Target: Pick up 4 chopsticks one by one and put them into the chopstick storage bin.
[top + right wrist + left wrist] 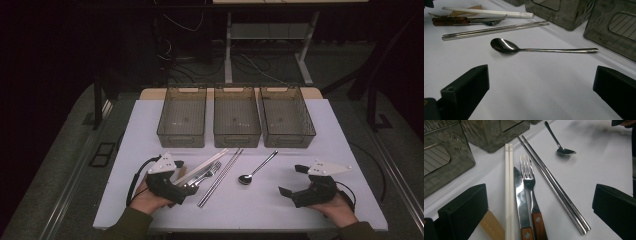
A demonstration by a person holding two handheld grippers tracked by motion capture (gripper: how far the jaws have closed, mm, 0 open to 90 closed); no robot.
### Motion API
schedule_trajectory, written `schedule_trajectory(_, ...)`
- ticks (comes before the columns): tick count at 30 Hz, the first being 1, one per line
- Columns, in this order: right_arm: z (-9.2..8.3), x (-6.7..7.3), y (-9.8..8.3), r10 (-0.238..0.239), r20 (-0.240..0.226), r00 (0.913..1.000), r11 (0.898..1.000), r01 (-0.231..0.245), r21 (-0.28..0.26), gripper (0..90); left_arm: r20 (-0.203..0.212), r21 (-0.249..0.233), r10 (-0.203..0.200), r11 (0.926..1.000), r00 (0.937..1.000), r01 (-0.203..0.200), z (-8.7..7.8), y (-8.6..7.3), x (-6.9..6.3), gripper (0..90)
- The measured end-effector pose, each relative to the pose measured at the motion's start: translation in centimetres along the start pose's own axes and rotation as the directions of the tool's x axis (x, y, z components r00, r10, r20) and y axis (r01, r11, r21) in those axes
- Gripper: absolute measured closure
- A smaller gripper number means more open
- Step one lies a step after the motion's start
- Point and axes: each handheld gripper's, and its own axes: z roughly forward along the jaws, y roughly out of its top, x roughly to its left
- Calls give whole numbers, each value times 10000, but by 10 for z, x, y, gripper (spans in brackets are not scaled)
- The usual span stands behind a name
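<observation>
On the white counter [150, 130] the left gripper [176, 186] sits near the front left, held in a hand [147, 199], its fingers [465, 210] spread wide and released, gripping nothing. Seen from the left gripper view, a cluster of cutlery lies on the counter between and just beyond those fingers: white chopsticks [509, 187] on the left, a knife [520, 200] with a wooden handle beside them, a fork [530, 185] with a matching handle touching the knife's right side, and steel chopsticks [554, 186] running diagonally on the right. A tan paper sleeve [491, 226] shows by the left finger. In the high view this cluster lies near the counter's middle, slanting from near left to far right.

The spoon [255, 170] lies alone to the right of the steel chopsticks, bowl toward the near side, handle pointing far right. The right gripper [292, 180] rests at the near right of the counter in the other hand [337, 210], well apart from the spoon; its fingers [466, 91] are also released and wide, with bare counter between them. In the right gripper view the spoon lies crosswise beyond the fingers, bowl on the left.

Three smoky clear bins stand in a row at the far side: a left bin [182, 117], a middle bin [236, 117] and a right bin [286, 117], side by side and nearly touching.
</observation>
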Motion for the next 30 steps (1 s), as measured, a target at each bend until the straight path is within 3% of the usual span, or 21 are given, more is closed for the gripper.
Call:
schedule_trajectory(22, -1, -4, 2, 246, -133, 9996, 9996, -248, -144, 7, 220, 478, 196, 9986, 9996, -206, 12, 12, 3, 17)
schedule_trajectory(30, 1, -7, 3, 382, -104, 9992, 9992, -384, -145, 7, -243, 484, -24, 9988, 9997, 36, 12, 15, 11, 75)
